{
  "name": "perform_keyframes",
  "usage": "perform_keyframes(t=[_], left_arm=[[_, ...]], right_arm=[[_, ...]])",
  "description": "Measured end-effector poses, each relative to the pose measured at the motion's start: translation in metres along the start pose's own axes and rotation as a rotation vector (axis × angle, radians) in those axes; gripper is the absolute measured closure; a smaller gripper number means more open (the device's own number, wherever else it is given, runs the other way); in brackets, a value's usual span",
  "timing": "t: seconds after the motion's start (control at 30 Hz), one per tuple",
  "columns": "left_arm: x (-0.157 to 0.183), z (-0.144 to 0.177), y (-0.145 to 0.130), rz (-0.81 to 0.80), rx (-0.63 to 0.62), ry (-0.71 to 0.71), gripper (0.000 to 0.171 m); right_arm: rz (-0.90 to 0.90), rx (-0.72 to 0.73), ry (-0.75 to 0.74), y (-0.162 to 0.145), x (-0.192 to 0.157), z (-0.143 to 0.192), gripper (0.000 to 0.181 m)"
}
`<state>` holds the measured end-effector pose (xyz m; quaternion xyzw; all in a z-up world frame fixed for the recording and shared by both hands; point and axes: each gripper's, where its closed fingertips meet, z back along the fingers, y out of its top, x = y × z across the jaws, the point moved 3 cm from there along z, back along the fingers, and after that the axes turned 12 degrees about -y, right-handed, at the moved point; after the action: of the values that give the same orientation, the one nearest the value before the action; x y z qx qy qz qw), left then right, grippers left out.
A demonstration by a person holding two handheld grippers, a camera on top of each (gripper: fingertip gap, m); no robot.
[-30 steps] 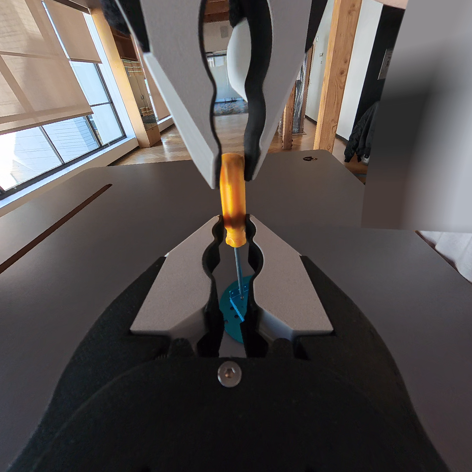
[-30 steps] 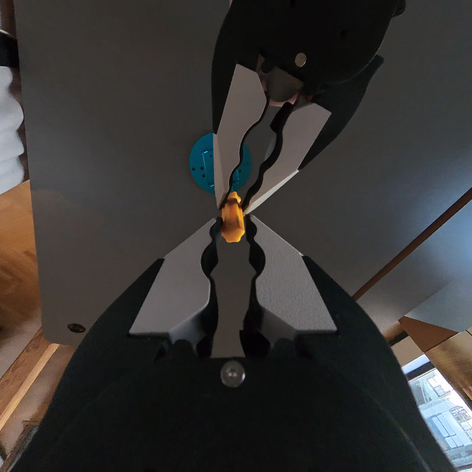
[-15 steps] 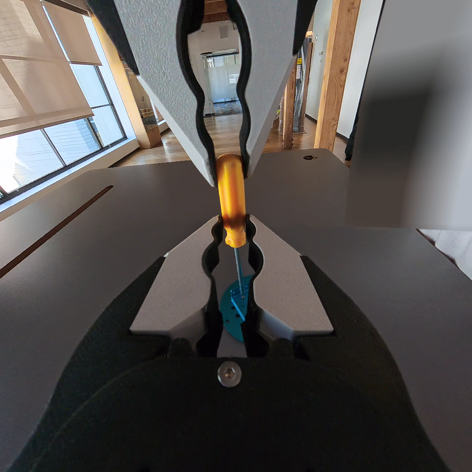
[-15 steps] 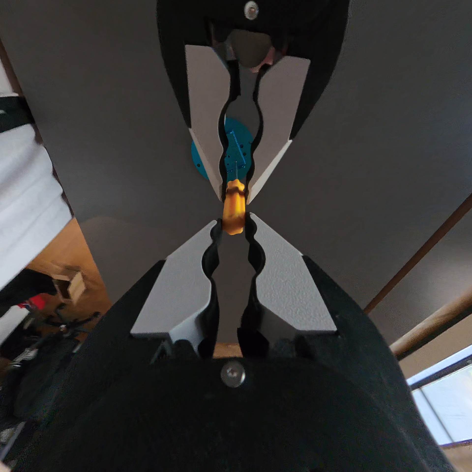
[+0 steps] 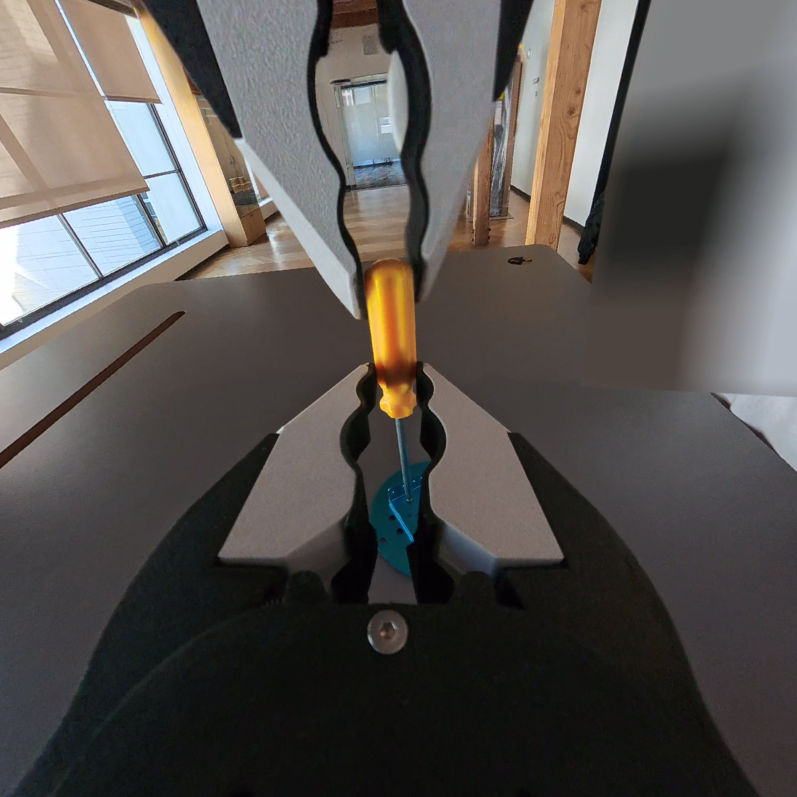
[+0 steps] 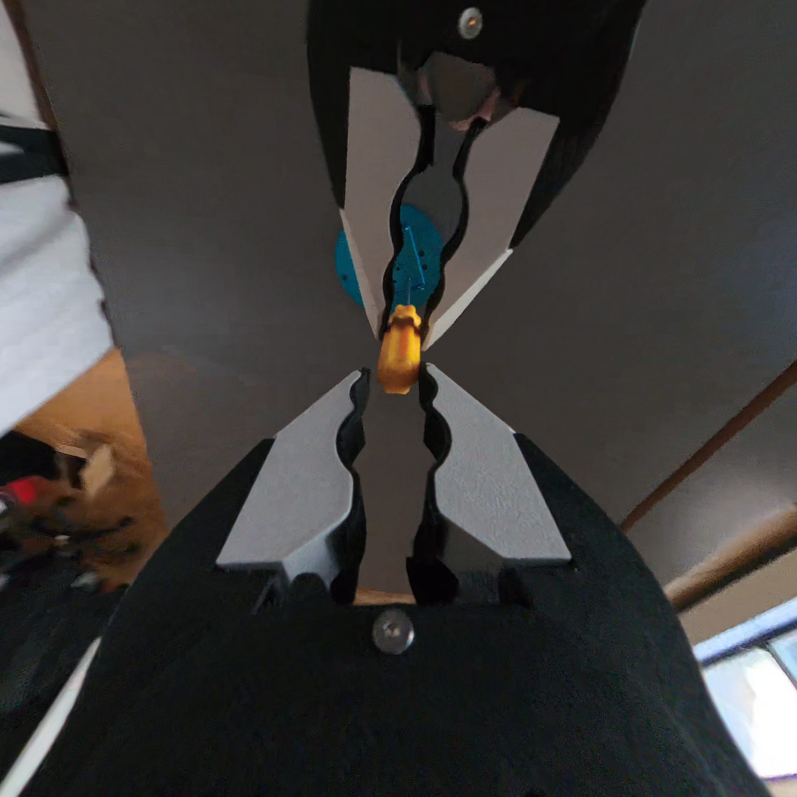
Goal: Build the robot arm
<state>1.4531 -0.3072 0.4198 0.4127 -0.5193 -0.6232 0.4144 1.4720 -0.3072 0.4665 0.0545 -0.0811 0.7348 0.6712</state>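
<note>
An orange-handled screwdriver (image 5: 391, 336) stands nearly upright on the dark grey table (image 5: 215, 409). Its thin shaft tip rests on a small blue angle bracket (image 5: 401, 500) that sits on a round blue perforated disc (image 5: 388, 530). My left gripper (image 5: 395, 366) is shut around the lower end of the handle. My right gripper (image 6: 394, 368) comes down from above and is shut on the top of the handle (image 6: 399, 358). It shows in the left wrist view as the grey fingers (image 5: 280, 151) at the top. In the right wrist view the left gripper (image 6: 401, 340) partly covers the disc (image 6: 416, 250).
A long narrow slot (image 5: 86, 388) runs along the table's left side. Large windows (image 5: 86, 241) and wooden posts (image 5: 556, 129) stand beyond the far edge. A person's white clothing (image 6: 39, 280) lies past the table edge in the right wrist view. The round blue perforated disc (image 5: 388, 530) sits 10 cm or so from the ends of my left fingers.
My right gripper has twisted about the screwdriver's axis, so its view of the table and left gripper has rotated. The left gripper, the disc and the bracket have stayed in place.
</note>
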Motion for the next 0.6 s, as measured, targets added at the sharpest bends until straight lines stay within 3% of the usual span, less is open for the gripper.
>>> perform_keyframes(t=[0.07, 0.17, 0.3, 0.47, 0.6], left_arm=[[-0.0009, 0.0008, -0.0001, 0.005, 0.002, 0.001, 0.156], [-0.0015, 0.002, -0.0003, 0.01, 0.002, -0.003, 0.155], [-0.0013, 0.0007, 0.0, 0.013, 0.003, -0.004, 0.156], [-0.0034, -0.0015, -0.0015, 0.012, -0.009, 0.023, 0.156], [-0.0027, 0.0, -0.0017, 0.018, -0.009, 0.01, 0.157]], right_arm=[[0.09, 0.016, -0.062, -0.0005, 0.0029, -0.0009, 0.165], [0.06, 0.017, -0.063, 0.0009, 0.0038, -0.0016, 0.165], [-0.124, -0.054, -0.038, -0.0011, 0.0027, -0.0016, 0.165], [-0.559, -0.105, 0.018, -0.002, 0.003, -0.0022, 0.164], [-0.511, -0.06, 0.014, 0.0005, 0.0032, -0.0026, 0.164]])
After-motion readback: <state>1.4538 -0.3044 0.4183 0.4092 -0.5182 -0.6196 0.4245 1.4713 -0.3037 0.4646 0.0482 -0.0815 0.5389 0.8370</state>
